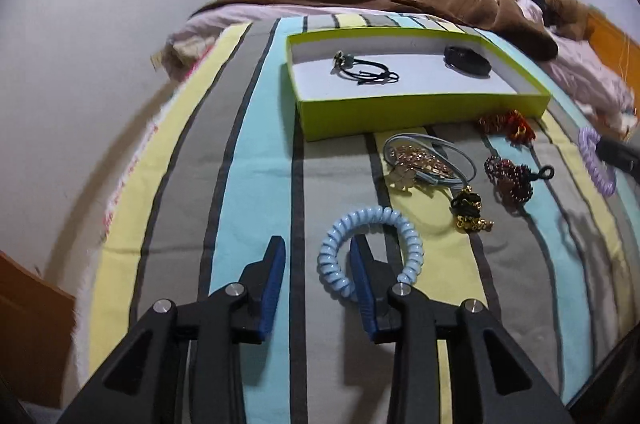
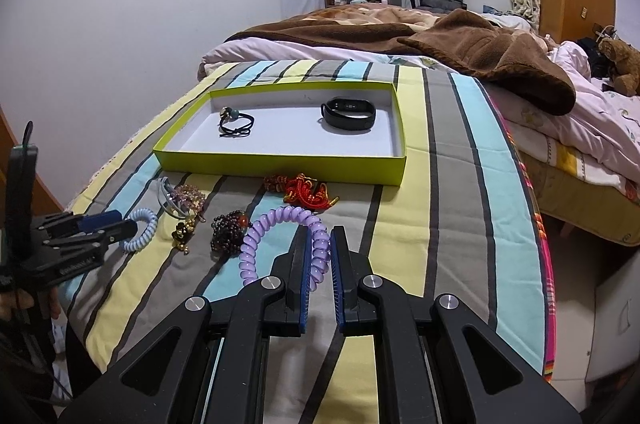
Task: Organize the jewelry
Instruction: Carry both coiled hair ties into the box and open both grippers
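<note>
My left gripper stands open just above the striped bedspread. A pale blue spiral hair tie is looped around its right finger, and the pads do not press on it. My right gripper is shut on a purple spiral hair tie near the bed's front. A lime-green tray lies beyond, with a black beaded hair tie and a black wristband inside. Loose on the cover between grippers and tray lie a red knotted cord, a dark red bead bracelet and a gold piece with a grey-blue band.
A small black-and-gold charm lies beside the bracelet. A brown blanket and pale quilt are heaped behind the tray. The bed's edge drops to the floor on the right, and a wall runs along the left.
</note>
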Tool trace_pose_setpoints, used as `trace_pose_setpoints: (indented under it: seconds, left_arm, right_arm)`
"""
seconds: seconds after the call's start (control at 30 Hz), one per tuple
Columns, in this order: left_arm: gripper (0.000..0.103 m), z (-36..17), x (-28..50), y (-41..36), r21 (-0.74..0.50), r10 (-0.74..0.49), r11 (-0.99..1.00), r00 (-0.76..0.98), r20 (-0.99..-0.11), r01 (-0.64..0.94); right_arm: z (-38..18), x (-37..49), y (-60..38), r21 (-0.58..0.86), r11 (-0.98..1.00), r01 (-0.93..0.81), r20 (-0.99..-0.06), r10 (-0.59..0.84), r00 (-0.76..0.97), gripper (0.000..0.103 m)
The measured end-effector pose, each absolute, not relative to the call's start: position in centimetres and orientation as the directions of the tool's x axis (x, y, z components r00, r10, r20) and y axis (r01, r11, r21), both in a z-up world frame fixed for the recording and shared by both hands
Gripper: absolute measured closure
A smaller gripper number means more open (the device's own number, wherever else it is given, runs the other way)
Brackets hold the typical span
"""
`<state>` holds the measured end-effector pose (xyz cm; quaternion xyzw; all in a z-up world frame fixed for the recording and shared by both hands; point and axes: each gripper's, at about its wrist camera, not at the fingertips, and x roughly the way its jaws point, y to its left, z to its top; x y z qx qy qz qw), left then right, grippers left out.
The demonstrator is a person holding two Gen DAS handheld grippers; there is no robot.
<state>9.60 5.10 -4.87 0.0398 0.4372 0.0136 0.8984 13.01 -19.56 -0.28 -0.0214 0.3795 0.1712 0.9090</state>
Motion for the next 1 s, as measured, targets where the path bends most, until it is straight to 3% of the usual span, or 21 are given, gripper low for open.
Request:
trace_pose_setpoints:
  seconds: [0.2, 1.0]
  left_arm:
    - [0.092, -4.9, 9.5, 4.1, 0.129, 0.061, 0.990, 0.623, -0.780, 0.064]
    - [0.093, 0.7, 9.3, 6.0, -0.014, -0.057, 0.998, 0.726, -0.685, 0.065]
  right_arm:
    - [-0.2, 13.1, -19.5, 0.094, 0.940, -0.328, -0.697, 0.298, 0.652, 0.093]
    - [1.5, 14.2, -19.4, 0.108, 0.940, -0.324, -0.668, 0.310, 0.676, 0.093]
